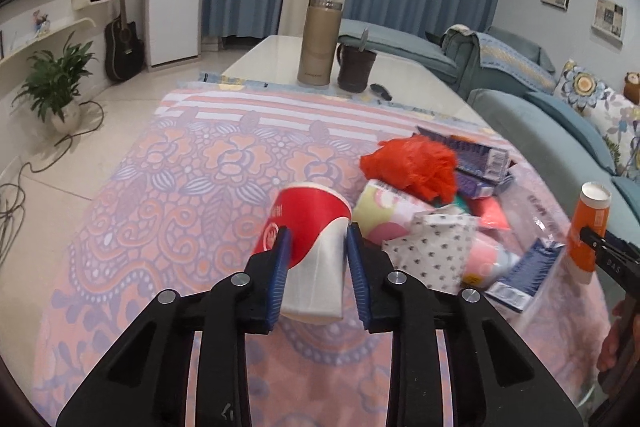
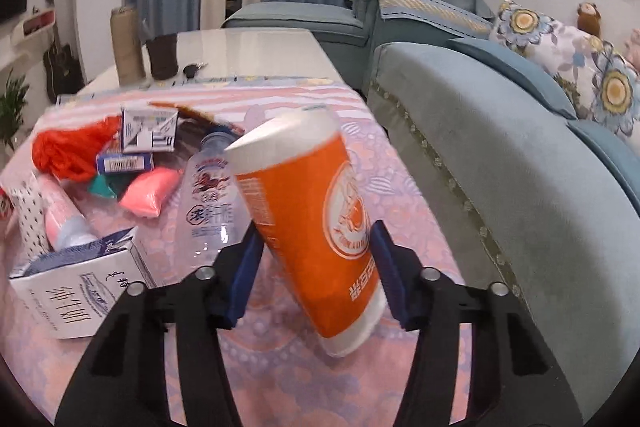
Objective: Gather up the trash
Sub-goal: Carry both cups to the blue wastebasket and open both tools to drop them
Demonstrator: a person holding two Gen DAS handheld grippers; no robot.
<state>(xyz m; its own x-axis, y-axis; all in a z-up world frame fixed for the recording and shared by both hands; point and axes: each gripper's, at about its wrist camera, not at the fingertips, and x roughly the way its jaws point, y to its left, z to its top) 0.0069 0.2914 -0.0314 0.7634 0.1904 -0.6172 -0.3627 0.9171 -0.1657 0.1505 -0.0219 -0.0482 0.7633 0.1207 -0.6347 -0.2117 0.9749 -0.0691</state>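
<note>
Right, both hands are loaded. The left hand-held gripper (image 1: pixel 316 259) is clamped on a red-and-white paper cup (image 1: pixel 310 247), blue pads pressing its sides, cup tipped away with its mouth toward the trash pile (image 1: pixel 440 211). The cup looks lifted clear of the patterned cloth (image 1: pixel 180 179) on the desk (image 1: pixel 280 51), just left of the pile.

The right hand-held gripper (image 2: pixel 316 259) grips an orange-and-white paper cup (image 2: pixel 316 211), also tilted, held just right of the pile, between it and the blue sofa (image 2: pixel 500 155). Its right pad is on the cup wall; the left pad sits at the cup's edge, contact there hard to confirm.

The pile itself: a crumpled red plastic bag (image 1: pixel 412 167) at the far side, a clear plastic bottle (image 2: pixel 212 199) lying down next to the orange cup, a white milk carton (image 2: pixel 80 287) at the near side, a pink packet (image 2: pixel 150 191) and small boxes (image 2: pixel 148 133) in the middle. All of it still on the cloth.

My read: pick-up step for the two cups, mid-carry. No bin or bag opening shows in either view, so I can't say where they go.

The next move needs a drop target first, then carrying both cups over without crushing them; they're thin paper, so light grip. The tilted orange cup could slip.
</note>
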